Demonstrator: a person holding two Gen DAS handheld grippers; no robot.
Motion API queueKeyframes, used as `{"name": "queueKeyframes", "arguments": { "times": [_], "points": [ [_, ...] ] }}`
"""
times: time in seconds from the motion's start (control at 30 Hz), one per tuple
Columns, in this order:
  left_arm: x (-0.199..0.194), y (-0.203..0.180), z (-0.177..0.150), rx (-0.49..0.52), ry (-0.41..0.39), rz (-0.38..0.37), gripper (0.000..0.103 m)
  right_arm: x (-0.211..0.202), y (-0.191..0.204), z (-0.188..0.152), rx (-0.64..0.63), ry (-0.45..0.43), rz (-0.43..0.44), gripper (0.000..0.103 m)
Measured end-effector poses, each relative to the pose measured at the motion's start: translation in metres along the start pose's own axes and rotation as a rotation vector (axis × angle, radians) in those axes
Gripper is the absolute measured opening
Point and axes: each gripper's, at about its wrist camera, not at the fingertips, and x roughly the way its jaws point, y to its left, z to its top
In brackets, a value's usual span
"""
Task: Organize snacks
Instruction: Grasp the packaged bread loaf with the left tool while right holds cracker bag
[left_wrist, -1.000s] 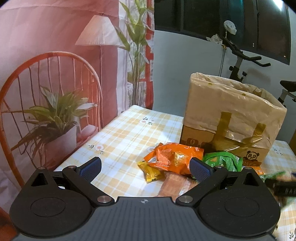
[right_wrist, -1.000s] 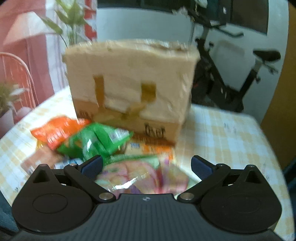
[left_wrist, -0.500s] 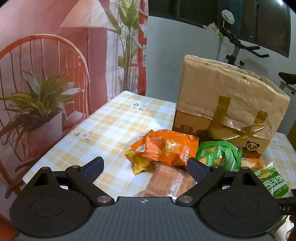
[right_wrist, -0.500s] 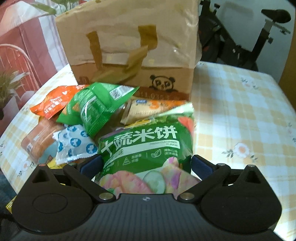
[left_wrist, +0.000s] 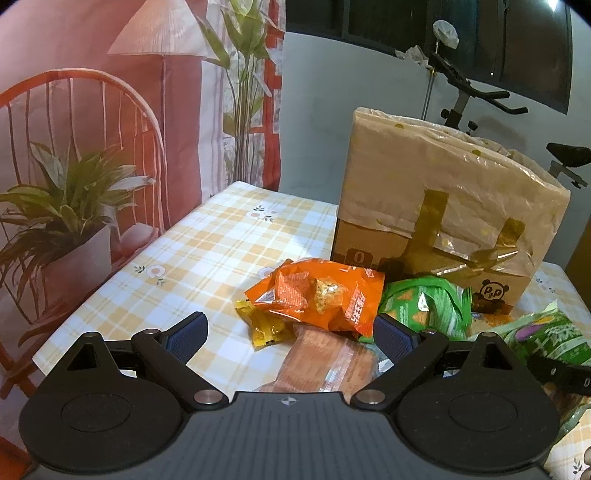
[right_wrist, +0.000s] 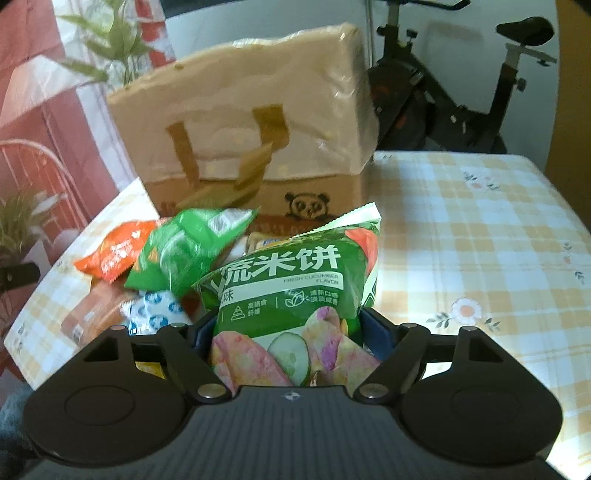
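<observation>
Green rice-cracker bag (right_wrist: 295, 295) sits between my closing right tongs (right_wrist: 288, 332), pads at its sides, front of the snack pile (left_wrist: 332, 306) on the worktop (left_wrist: 207, 258), for lifting into the paper bag (left_wrist: 443, 192); my left tongs (left_wrist: 288, 328) stay spread, empty.

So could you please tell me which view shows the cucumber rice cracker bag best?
The right wrist view: the cucumber rice cracker bag fills the centre, label readable. The left wrist view catches only its edge at far right.
</observation>
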Motion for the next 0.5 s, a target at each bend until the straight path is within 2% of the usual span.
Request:
{"name": "queueKeyframes", "arguments": {
  "times": [0.17, 0.5],
  "points": [
    [0.004, 0.002, 0.001, -0.005, -0.006, -0.01, 0.098, -0.002, -0.001, 0.007, 0.002, -0.045, -0.017, 0.079],
    [0.018, 0.025, 0.007, -0.032, -0.016, -0.025, 0.097, 0.007, -0.003, -0.001, -0.016, -0.042, -0.02, 0.079]
  ]
}}
